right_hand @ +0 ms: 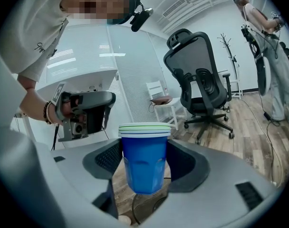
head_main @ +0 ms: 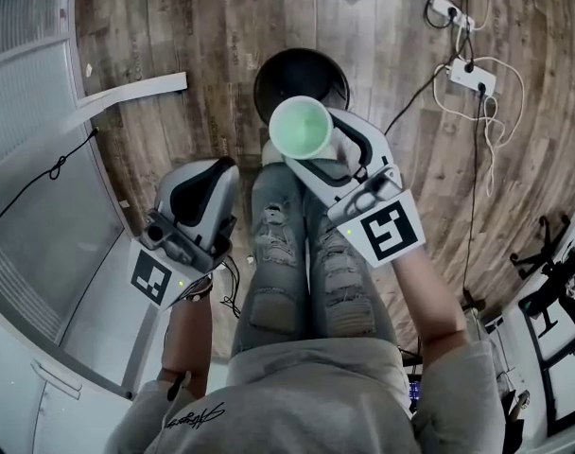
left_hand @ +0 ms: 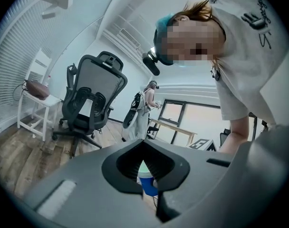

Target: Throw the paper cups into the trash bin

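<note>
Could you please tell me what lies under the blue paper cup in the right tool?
In the head view, a round black trash bin on the wooden floor lies below the blue paper cup. The cup covers its near rim; its dark inside shows nothing.

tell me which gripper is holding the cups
The right gripper: its jaws clamp the stacked blue paper cups above the black trash bin. The left gripper has its jaws together with nothing between them.

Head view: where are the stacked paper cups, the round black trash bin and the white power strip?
Stacked blue paper cups [head_main: 302,129], head view, green inside of the top cup.
Round black trash bin [head_main: 297,69], head view, its dark inside.
White power strip [head_main: 472,77], head view, middle of its casing.
</note>
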